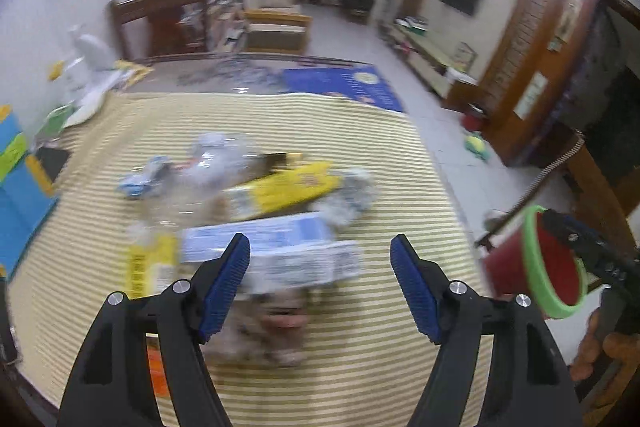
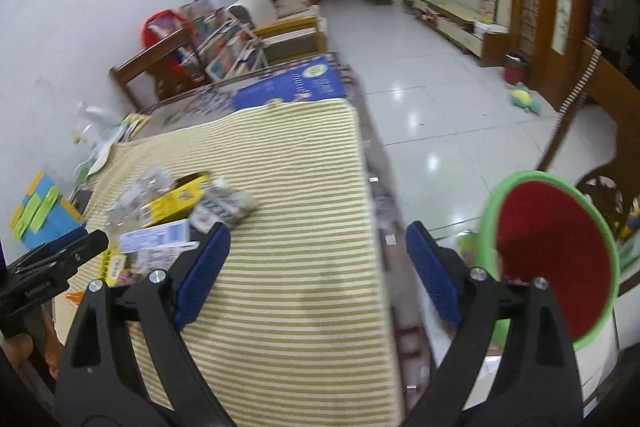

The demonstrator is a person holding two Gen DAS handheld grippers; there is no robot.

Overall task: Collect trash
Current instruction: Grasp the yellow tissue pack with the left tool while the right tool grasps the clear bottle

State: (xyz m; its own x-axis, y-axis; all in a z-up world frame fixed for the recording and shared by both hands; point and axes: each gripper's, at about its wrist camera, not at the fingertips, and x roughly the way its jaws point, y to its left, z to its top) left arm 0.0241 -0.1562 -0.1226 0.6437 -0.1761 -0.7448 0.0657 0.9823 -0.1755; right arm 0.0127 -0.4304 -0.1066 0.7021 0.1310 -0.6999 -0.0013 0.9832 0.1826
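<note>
Two grippers hover wide open, empty. Left gripper (image 1: 320,283) tilts down over the trash (image 1: 256,211) just ahead; right gripper (image 2: 318,267) has the bucket (image 2: 552,259) beside its right finger.

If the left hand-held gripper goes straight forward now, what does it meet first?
Probably the white-and-blue carton lying on the striped cloth. The open left hand-held gripper frames it, though blur leaves depth uncertain.
</note>
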